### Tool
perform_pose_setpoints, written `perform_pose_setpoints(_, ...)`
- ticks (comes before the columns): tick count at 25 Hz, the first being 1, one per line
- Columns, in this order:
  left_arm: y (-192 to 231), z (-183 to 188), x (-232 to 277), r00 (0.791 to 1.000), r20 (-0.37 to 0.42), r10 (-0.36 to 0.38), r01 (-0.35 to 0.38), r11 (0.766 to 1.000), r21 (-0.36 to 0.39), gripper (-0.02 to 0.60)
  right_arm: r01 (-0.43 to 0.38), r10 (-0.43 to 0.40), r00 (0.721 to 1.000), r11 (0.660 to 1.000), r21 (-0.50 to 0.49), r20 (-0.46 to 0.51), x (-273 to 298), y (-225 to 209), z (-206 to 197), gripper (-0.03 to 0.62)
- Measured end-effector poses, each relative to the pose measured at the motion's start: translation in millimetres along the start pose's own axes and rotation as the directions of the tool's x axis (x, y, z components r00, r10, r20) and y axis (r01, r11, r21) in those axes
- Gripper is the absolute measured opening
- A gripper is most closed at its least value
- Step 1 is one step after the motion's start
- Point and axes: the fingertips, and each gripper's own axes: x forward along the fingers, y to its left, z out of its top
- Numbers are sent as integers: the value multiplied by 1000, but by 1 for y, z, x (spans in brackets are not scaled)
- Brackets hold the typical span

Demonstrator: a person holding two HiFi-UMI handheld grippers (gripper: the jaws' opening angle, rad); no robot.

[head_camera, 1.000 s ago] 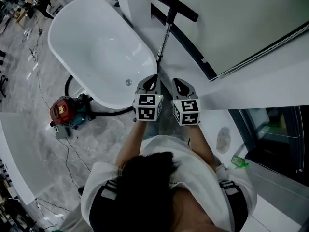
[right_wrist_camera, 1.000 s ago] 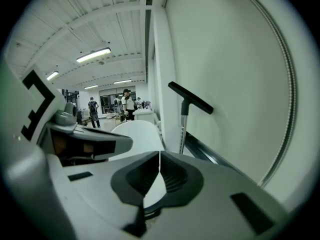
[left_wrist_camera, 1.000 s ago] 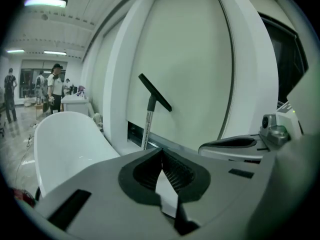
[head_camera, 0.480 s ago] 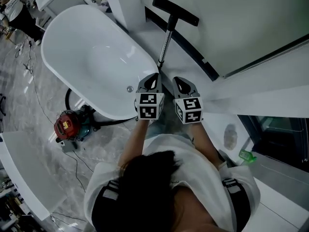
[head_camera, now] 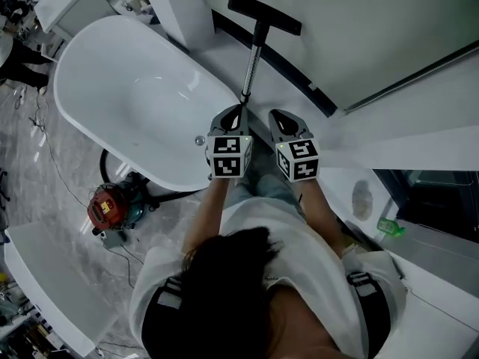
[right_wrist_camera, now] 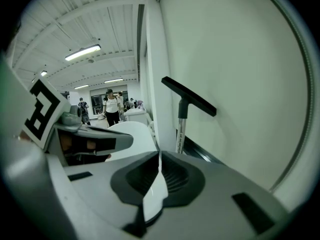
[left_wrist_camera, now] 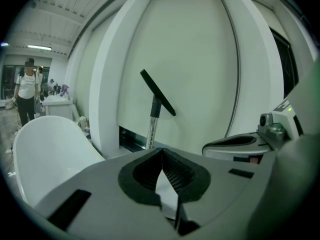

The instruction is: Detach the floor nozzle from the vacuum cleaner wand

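The black floor nozzle [head_camera: 264, 13] rests high against the white wall, on top of the shiny metal wand [head_camera: 250, 64] that slants down toward me. My left gripper [head_camera: 238, 111] is shut and empty, its tips just below the wand's lower end. To its right my right gripper [head_camera: 278, 117] is also shut and empty. In the left gripper view the nozzle [left_wrist_camera: 157, 92] and wand [left_wrist_camera: 152, 128] stand straight ahead beyond the closed gripper [left_wrist_camera: 161, 152]. The right gripper view shows the nozzle [right_wrist_camera: 189, 96] and wand [right_wrist_camera: 181, 132] ahead of the closed gripper [right_wrist_camera: 159, 157].
A white oval bathtub [head_camera: 90, 73] lies to the left of the wand. The red vacuum body [head_camera: 107, 208] sits on the marble floor with its black hose [head_camera: 171, 194] curving under the tub. A dark glass panel [head_camera: 438, 193] is at the right. People stand in the background [right_wrist_camera: 110, 106].
Both grippers have moved forward together toward the wand's lower end, staying shut. The tub and the vacuum body have shifted in the head view as the person stepped forward.
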Motion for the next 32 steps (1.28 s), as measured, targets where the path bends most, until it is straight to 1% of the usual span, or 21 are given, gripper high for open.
perform_pose_setpoints(4,4,3,3,1000,-5,-5,5,1000,6,5,-32,32,999,999,16,-24,4,-5,1,18)
perform_pose_setpoints(10,8,0,9,1000,-10,-4,4,1000,9,5,7,-7,1000,1000,25,8,6,-24,8,18)
perform_pose_setpoints(14,16,1,12,1000,-16,14,-14,1000,10,5,3,-3,1000,1000,-31,10,10,-36,14,18)
perform_pose_setpoints(20,22,8,31,999,-12,32,-32,999,11,5,25,-22,998,998,-53,62,21,-68,42,20)
perform_pose_setpoints(23,25,16,43,999,-4,38,-38,999,10,5,21,-15,996,998,-67,90,31,-80,61,25)
perform_pose_setpoints(24,25,18,47,999,-3,40,-40,999,10,5,10,-3,995,997,-75,96,35,-83,67,41)
perform_pose_setpoints(26,25,23,55,999,-4,43,-43,999,9,5,-22,32,995,995,-101,96,44,-87,79,108)
perform_pose_setpoints(30,28,32,71,998,-6,60,-60,998,6,5,-59,78,991,983,-172,105,61,-95,103,126)
perform_pose_setpoints(32,30,36,76,997,2,76,-76,997,3,5,-82,107,989,972,-219,104,69,-97,112,148)
